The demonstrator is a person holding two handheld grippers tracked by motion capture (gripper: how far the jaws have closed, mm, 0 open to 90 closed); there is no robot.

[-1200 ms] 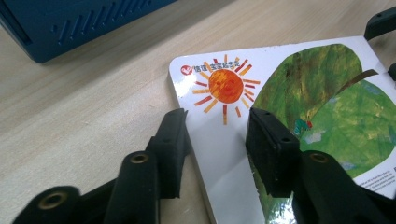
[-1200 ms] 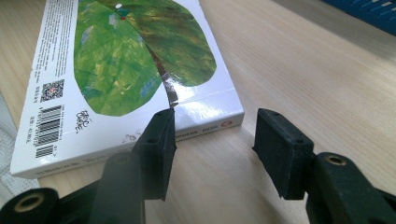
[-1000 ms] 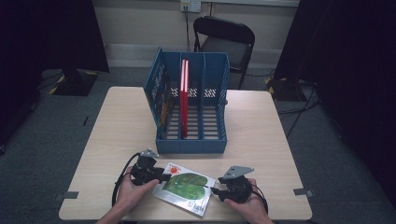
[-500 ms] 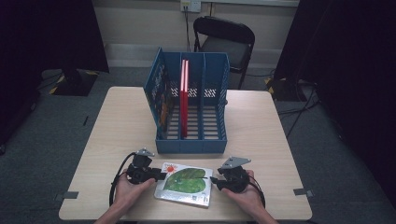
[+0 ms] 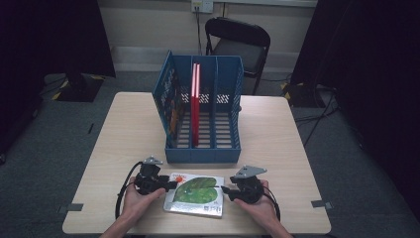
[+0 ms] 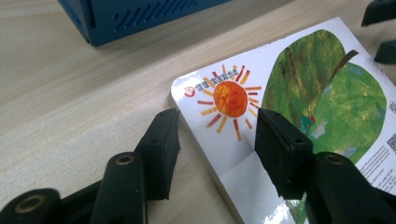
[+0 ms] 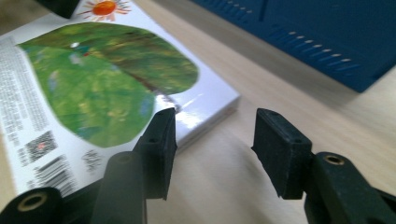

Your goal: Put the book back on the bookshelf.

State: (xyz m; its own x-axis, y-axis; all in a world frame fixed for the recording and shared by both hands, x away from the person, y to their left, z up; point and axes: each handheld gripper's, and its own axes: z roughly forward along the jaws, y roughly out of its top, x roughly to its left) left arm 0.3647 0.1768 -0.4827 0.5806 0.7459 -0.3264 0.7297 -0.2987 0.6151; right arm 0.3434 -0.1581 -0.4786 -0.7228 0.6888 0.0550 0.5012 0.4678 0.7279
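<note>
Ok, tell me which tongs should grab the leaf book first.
Probably the left tongs: open, they straddle the book's sun corner. The right tongs, also open, sit just off its other end.

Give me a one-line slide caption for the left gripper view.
Open left gripper straddling the corner of a glossy white picture book with an orange sun, on the pale wooden table.

- Right gripper [image 7: 212, 140] low over wooden table [image 7: 243, 186], jaws spread apart, nothing between them
- Book [image 7: 107, 88] lying flat, green leaf cover up, corner just beside one jaw
- Blue rack [image 7: 322, 37] beyond, blurred, near the book, apart from it
</note>
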